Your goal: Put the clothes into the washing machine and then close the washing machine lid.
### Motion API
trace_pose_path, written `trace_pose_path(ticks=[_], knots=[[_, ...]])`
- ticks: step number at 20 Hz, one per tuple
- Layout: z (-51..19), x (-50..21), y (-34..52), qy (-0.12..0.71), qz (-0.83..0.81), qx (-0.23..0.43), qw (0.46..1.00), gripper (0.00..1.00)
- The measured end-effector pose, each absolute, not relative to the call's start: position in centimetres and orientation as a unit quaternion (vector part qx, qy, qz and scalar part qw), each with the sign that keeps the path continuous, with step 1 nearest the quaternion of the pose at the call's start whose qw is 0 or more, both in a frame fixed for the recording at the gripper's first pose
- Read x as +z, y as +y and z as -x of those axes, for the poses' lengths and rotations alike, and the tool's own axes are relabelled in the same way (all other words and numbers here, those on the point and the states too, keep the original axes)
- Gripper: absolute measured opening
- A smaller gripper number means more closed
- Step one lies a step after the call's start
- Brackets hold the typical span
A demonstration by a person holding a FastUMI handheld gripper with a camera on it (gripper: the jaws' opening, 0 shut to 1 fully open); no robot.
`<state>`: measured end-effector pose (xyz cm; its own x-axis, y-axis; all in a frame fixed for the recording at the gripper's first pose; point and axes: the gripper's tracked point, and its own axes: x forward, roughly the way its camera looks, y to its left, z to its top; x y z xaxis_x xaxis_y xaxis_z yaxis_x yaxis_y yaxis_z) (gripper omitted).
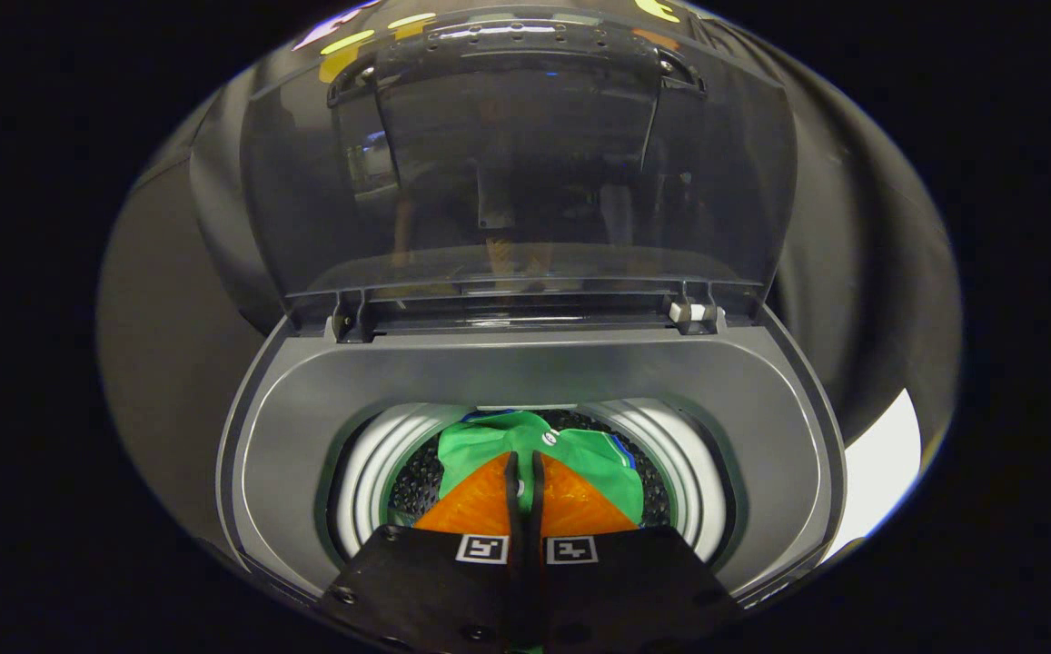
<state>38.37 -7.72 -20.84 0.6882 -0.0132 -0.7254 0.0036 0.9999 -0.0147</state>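
Our claw (525, 468) points down into the washing machine, its two orange fingers (480, 504) drawn together with only a thin dark slit between them. We see green cloth just past the tips, but whether any of it is pinched in that slit we cannot tell; the tips look closed, and nothing shows clearly between them.

Starting at the left side of the washing machine (289, 436), we see its grey top panel curving round the opening, and inside that the pale ribbed ring (371, 472) of the tub mouth. Within the ring lies the dark perforated drum (416, 481), and in the drum sits the clothes (580, 459): a green garment with a bit of blue trim along its right edge, bunched in the middle of the drum and reaching toward its rear edge. It lies just ahead of and beneath our fingertips.

Behind the opening, at the rear edge of the top panel, the washing machine lid (525, 163) stands raised, a smoky see-through panel on its hinges. A small white catch (684, 312) sits at the right hinge.

On the right, the ribbed ring and grey panel curve back round, and beyond the machine's right side a bright white patch (879, 472) shows.
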Motion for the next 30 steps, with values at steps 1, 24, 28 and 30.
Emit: trace_pose_path(ticks=[1, 24, 28, 30], knots=[[-38.3, -20.9, -7.6, 0.396, 0.006, -0.003, 0.918, 0.01], [-41.8, 4.4, -6.1, 0.041, -0.026, 0.073, 0.996, 0.98], [-44.8, 9.2, -5.3, 0.081, -0.040, 0.066, 0.994, 0.98], [-47.3, 11.2, -5.4, 0.085, -0.034, 0.056, 0.994, 0.98]])
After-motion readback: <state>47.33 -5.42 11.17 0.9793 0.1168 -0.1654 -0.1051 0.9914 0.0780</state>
